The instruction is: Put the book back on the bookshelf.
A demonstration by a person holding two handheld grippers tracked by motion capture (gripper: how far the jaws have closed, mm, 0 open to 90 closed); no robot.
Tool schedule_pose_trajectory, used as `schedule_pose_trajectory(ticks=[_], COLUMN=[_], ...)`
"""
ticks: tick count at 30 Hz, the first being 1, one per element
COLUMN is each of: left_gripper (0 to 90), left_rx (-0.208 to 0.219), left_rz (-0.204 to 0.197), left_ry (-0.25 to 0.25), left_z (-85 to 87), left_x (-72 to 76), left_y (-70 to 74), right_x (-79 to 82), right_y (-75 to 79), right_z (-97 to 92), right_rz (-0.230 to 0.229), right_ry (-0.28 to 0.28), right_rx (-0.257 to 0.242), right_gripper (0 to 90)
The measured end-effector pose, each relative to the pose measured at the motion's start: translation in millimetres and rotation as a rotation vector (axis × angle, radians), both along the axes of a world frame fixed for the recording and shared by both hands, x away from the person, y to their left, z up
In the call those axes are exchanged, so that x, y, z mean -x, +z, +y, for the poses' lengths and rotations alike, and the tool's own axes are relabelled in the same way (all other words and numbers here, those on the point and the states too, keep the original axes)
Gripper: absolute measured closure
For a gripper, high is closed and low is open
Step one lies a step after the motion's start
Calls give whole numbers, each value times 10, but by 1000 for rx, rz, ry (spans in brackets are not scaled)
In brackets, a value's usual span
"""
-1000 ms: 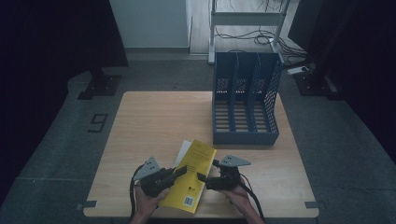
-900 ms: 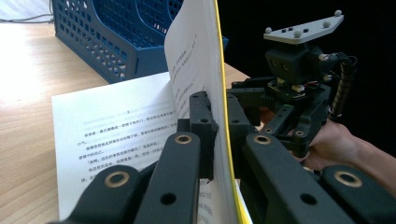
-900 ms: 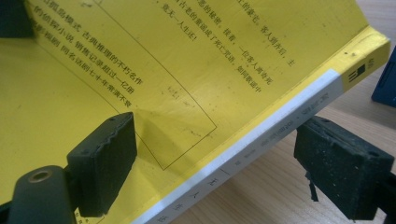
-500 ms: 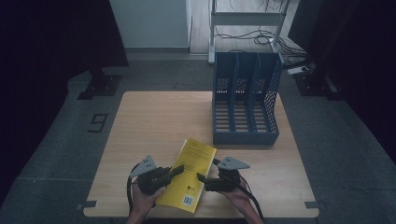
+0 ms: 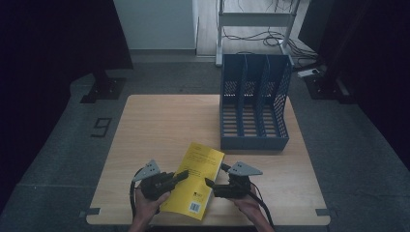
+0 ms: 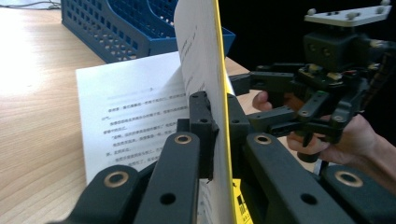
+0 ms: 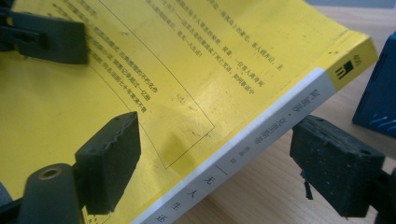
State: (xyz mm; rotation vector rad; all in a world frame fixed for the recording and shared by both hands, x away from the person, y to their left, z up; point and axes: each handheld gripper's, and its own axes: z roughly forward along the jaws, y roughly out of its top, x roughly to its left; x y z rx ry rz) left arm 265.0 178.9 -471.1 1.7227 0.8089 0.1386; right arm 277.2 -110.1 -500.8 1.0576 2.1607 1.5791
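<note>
A yellow paperback book lies near the table's front edge between my two grippers. My left gripper is shut on the free edge of its front cover, holding the cover lifted off a white printed page. My right gripper is open at the book's spine side. In the right gripper view its jaws have just been closing and straddle the white-and-yellow spine. One pad hovers over the yellow cover and the other stands off beside the spine; neither presses on it.
A blue three-slot file organizer stands on the far right part of the wooden table, open toward me. A shelf frame and cables are on the floor behind. A hand holds the right gripper.
The white page strip that showed along the book's left edge a second ago is now covered by yellow. Both grippers have stayed in place at the book's sides.
</note>
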Motion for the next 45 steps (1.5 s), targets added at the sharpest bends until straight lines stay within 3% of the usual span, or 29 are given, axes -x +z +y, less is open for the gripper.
schedule_pose_trajectory(ticks=[13,24,37,45], left_gripper=[862,863,863,866], left_rx=[13,3,1,-1], left_rz=[4,-3,7,8], left_ry=[7,-7,-21,-19], left_z=[34,26,3,7], left_x=[-23,-23,-35,-36], left_y=[-30,-38,-67,-68], right_x=[68,76,111,122], right_y=[38,54,108,115], right_z=[-5,-33,-74,-82], right_rz=[-92,-107,-154,-170], right_ry=[-27,-32,-43,-53], right_rx=[3,-14,-45,-40], right_gripper=[246,268,317,386])
